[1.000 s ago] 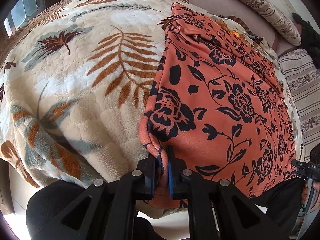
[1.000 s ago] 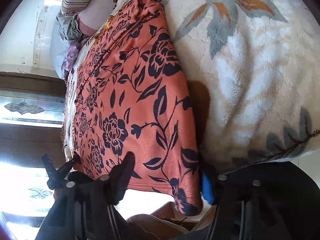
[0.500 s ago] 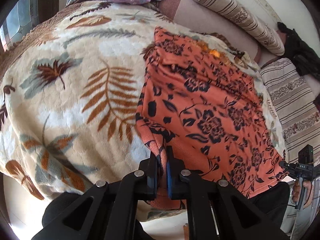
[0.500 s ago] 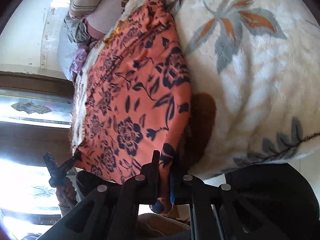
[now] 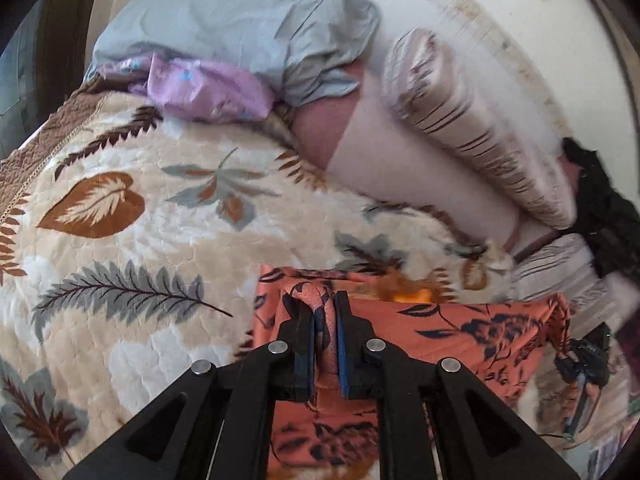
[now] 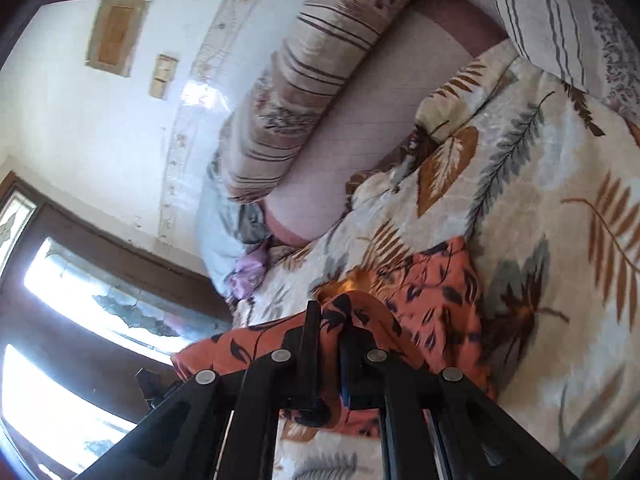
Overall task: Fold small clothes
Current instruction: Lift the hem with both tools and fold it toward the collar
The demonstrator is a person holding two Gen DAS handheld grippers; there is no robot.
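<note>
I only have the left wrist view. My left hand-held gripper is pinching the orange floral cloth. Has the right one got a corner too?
Observer: Yes, the right hand-held gripper is shut on the orange floral cloth.
Operator: Anything past it on that side?
Observer: A bright window in a dark frame, low and left in its view.
Operator: Anything on the wall?
Observer: Two tan plaques.

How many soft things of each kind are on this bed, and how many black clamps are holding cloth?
Orange floral garment: 1
Leaf-print fleece blanket: 1
Striped long pillow: 1
Grey-blue pillow: 1
Lilac cloth: 1
Black grippers, left gripper and right gripper: 2
Total: 7
</note>
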